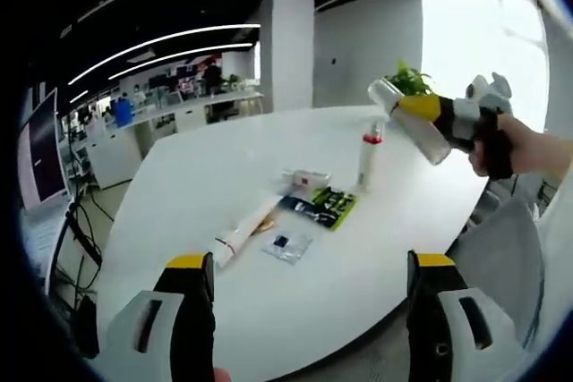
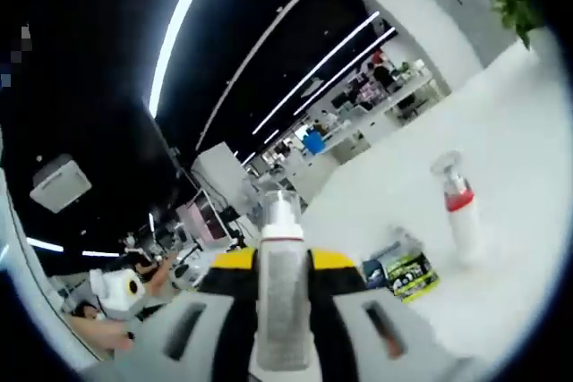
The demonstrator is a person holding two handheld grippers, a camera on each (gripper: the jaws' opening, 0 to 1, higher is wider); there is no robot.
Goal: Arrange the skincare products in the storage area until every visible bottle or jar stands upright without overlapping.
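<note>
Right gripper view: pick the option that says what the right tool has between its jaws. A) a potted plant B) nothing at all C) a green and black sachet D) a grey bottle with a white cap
D: the right tool is shut on a grey bottle with a white cap, held above the white table in the left gripper view too.

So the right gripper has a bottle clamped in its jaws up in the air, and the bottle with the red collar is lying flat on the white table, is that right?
Not quite. The bottle with the red collar stands upright on the white table, as the left gripper view shows. The rest holds: the right gripper has a bottle clamped above the table.
</note>
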